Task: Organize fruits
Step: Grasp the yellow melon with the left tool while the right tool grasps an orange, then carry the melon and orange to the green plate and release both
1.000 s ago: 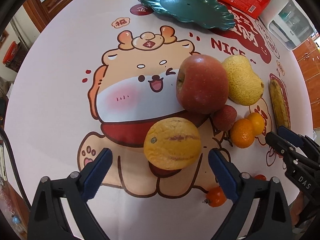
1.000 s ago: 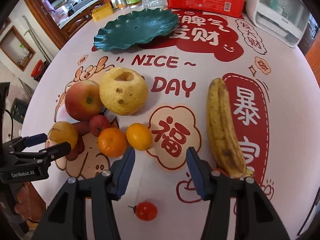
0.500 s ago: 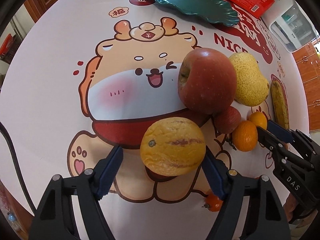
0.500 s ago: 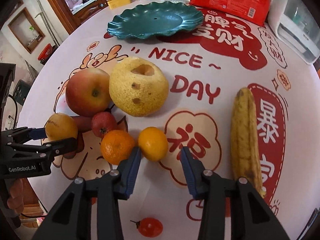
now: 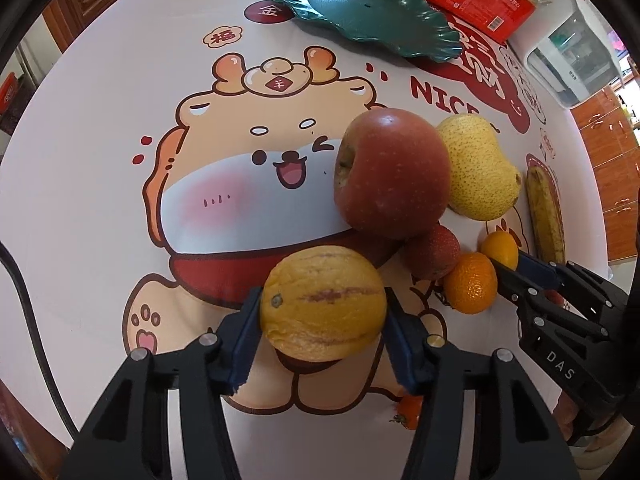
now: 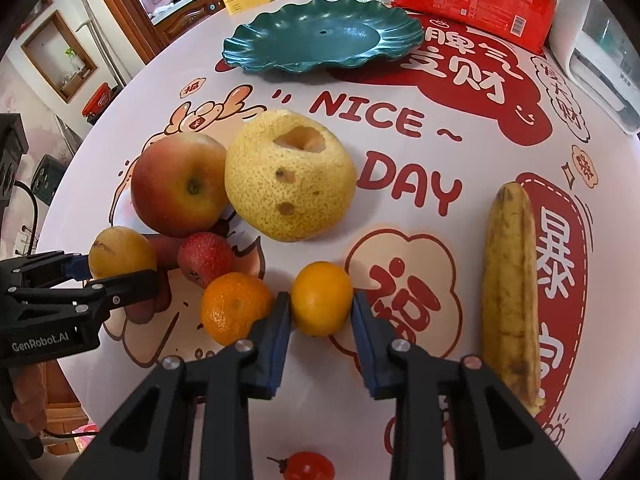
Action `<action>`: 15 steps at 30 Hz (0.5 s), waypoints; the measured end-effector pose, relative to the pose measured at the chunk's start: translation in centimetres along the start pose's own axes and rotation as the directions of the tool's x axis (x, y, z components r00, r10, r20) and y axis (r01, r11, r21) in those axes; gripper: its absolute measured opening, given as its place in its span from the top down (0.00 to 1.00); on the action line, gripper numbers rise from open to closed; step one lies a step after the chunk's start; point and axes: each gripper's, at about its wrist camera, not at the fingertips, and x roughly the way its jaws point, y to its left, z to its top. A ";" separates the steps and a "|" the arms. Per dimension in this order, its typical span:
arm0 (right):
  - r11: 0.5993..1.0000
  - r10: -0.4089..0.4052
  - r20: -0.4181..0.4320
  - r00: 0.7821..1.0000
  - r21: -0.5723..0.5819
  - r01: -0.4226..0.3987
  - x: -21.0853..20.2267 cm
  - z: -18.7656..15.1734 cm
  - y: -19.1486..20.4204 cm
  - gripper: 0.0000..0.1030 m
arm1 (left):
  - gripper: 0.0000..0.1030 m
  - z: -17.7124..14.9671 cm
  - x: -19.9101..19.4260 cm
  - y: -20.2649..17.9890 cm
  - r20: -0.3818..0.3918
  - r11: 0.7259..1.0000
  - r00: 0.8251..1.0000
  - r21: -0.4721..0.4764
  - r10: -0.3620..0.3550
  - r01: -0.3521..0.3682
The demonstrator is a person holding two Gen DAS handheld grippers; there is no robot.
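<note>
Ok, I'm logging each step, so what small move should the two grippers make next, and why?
Probably lift both fruits toward the empty green plate. The left gripper already has its pads against the striped yellow fruit, and the right gripper brackets the small orange, though its pads may need a final squeeze first.

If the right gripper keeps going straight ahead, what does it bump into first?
The small orange sits between the right gripper's fingers, so it would likely be met first. Beyond it lies the big yellow pear, though depth is hard to judge.
</note>
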 end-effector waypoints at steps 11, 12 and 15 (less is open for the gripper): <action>1.000 -0.003 0.042 0.999 0.007 0.002 -2.5 -0.5 0.3 0.71 | 0.48 -1.0 -1.8 0.4 0.028 1.000 1.000 -0.012 -0.002 0.002; 1.000 -0.005 0.053 0.999 0.004 0.005 -3.0 -0.6 0.4 0.71 | 0.48 -1.1 -2.4 0.3 0.040 1.000 0.999 -0.007 -0.004 0.004; 1.000 0.000 0.087 0.996 0.002 0.000 -4.8 -0.5 0.6 0.71 | 0.48 -1.1 -4.6 -0.2 0.087 1.000 0.996 0.011 -0.005 0.004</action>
